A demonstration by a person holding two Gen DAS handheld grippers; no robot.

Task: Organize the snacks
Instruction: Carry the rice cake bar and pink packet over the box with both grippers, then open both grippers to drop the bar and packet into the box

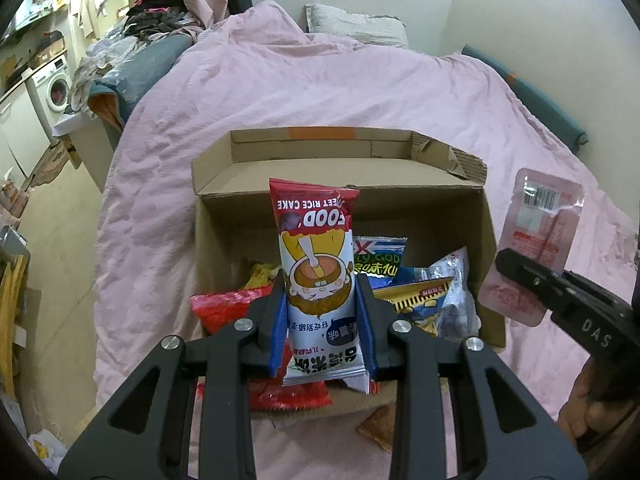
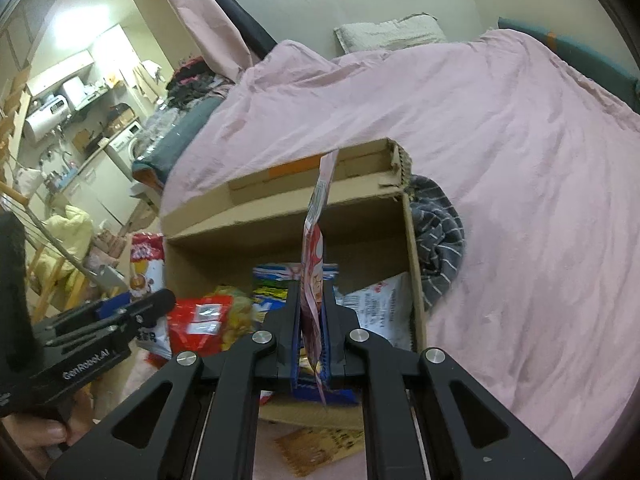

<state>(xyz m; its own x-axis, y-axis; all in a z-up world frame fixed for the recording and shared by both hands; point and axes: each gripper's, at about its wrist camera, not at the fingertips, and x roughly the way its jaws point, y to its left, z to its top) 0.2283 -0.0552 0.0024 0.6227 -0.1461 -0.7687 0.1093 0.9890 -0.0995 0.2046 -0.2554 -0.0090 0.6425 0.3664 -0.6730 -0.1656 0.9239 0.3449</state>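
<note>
on the pink bedspread in front of you sits an open cardboard box, its lid flap folded back toward the pillow. your left gripper is clamped on a rice cake packet: the blue pads press both long edges of the packet, which stands upright between the fingers with its red printed end uppermost and its lettering upside down to the left wrist camera. the packet is held above the near part of the box, in front of the snacks already inside. your right gripper is closed tight on a pink flat pouch, seen edge-on in the right wrist view, rising from the pads toward the far wall of the box; in the left wrist view the same pouch shows its back face with a barcode label and sits to the right of the box, over the bedspread. inside the box lie a red packet, a yellow crumpled packet, a blue-and-green packet and a white packet against the right wall. a striped grey cloth lies on the bedspread touching the right outer wall of the box. a flat orange-brown wrapper lies on the bedspread just in front of the box. a hand grips the handle of the left gripper at the lower left edge of the right wrist view.
</note>
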